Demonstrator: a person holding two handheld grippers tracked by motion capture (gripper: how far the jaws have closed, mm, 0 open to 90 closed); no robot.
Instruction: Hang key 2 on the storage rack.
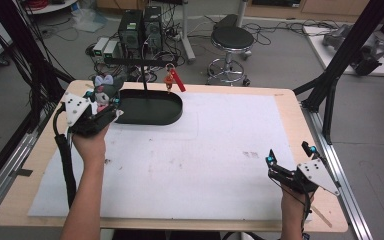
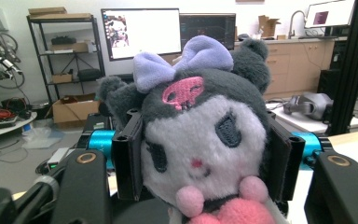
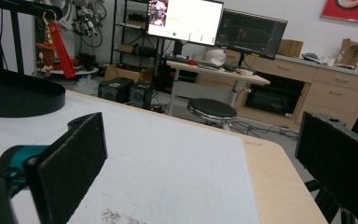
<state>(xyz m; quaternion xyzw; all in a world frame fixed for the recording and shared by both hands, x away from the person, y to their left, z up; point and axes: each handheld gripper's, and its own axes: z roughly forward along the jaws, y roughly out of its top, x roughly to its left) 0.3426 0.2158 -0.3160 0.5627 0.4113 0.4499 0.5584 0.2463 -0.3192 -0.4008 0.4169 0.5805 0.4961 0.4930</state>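
Note:
A plush doll (image 2: 200, 135) with a grey hood, a lilac bow and a white face sits between the jaws of my left gripper (image 1: 102, 106), which is shut on its head. From above, the plush doll (image 1: 104, 90) is at the far left of the table, just beside the black oval tray (image 1: 152, 111). A black stand rises from the tray and a red keychain charm (image 1: 172, 80) hangs from its arm. My right gripper (image 1: 287, 161) rests at the near right of the table, jaws wide apart with nothing between them. The red keychain charm (image 3: 56, 44) hangs far off to the left.
A white mat (image 1: 190, 160) covers most of the wooden table. A black frame post (image 1: 330, 95) stands at the right edge. Beyond the far edge are a round stool (image 1: 231, 40) and computer cases (image 1: 140, 30) on the floor.

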